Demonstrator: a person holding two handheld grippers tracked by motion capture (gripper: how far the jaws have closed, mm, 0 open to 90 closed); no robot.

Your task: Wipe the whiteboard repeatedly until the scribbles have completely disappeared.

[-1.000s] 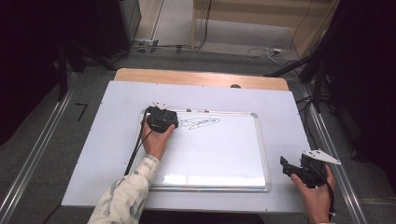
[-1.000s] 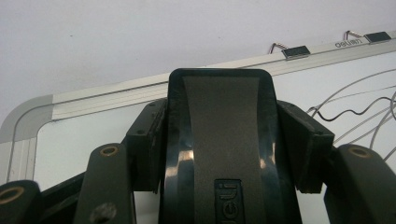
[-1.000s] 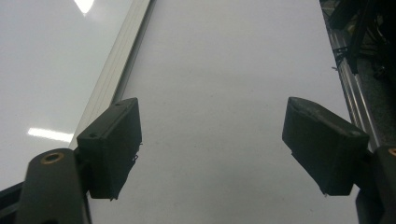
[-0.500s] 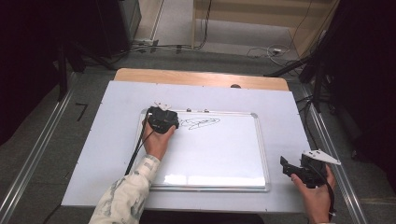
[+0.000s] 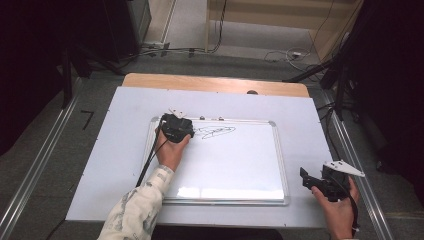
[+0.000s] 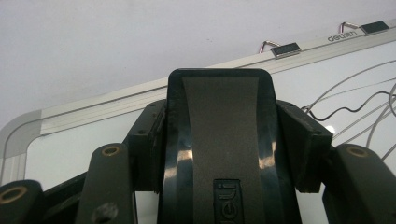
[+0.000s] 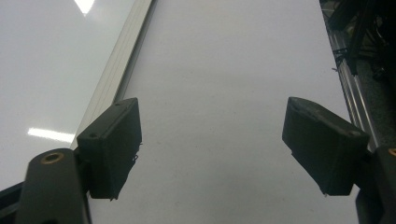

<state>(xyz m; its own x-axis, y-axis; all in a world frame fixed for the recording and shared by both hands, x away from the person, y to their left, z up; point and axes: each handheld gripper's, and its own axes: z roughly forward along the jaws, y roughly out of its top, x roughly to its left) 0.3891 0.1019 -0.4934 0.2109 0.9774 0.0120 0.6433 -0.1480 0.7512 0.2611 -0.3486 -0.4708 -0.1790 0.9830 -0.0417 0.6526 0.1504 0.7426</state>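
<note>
High view: whiteboard [image 5: 235,165] on white table [image 5: 300,107]; left jaws grip eraser [image 6: 219,140], right jaws open

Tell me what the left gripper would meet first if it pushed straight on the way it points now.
Probably the whiteboard's top frame. The left gripper, shut on a black eraser, points across the board surface toward that edge, with two clips off to one side. Beyond lies bare white tabletop. Depth is unclear.

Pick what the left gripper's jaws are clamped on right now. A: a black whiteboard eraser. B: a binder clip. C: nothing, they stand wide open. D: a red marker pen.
A: in the left gripper view the left gripper has both jaws pressed against the sides of the black whiteboard eraser, over the whiteboard near the scribble.
</note>
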